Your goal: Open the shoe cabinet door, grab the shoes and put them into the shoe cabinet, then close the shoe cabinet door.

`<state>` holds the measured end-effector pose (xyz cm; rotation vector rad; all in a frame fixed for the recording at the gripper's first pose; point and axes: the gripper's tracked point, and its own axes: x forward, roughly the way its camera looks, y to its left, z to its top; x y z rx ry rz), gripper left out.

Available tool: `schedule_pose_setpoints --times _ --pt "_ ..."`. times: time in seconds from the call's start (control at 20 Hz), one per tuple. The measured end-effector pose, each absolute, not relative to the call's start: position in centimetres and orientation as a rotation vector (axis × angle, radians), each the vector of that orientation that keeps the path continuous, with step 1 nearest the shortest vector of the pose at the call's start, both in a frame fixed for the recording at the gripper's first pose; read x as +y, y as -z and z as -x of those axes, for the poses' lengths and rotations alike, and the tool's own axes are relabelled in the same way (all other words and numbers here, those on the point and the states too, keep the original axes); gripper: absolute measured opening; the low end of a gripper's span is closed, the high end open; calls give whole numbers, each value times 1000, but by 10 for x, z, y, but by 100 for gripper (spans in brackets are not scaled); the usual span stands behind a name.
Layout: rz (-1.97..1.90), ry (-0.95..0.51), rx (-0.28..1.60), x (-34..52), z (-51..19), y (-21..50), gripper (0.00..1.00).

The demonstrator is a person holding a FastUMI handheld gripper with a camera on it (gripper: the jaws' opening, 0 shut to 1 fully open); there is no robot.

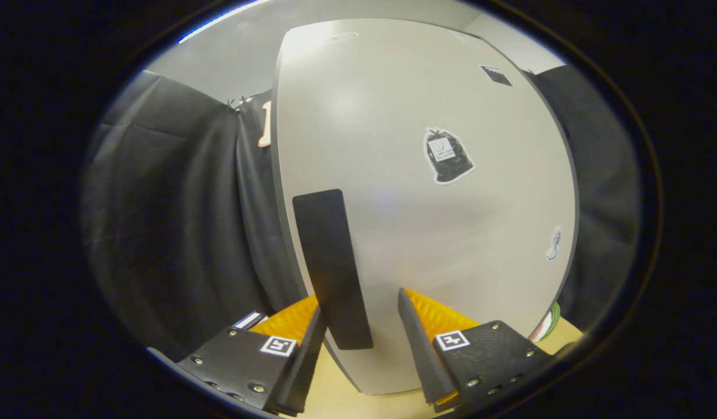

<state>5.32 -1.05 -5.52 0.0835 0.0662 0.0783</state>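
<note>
The white shoe cabinet door (428, 233) stands very close in front of me, and I cannot tell whether it is latched. A flat black handle strip (332, 267) runs down its left side, near the door's left edge. My gripper (360, 305) is open, and the lower end of the handle lies between the fingers. The handle sits close against the left finger (312, 331), with a wide gap to the right finger (414, 326). The fingers do not press on it from both sides.
Stickers mark the door: a black bag shape (447, 155), a small dark patch (496, 75) near the top and a small shoe shape (554, 243) at the right edge. Black cloth (178, 221) hangs left and right. A light wooden surface (347, 401) lies below.
</note>
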Motion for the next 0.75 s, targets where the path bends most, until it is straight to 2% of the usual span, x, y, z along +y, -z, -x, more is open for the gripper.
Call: schedule_pose_setpoints --times 0.75 --pt "-84 -55 45 -9 -63 54 72"
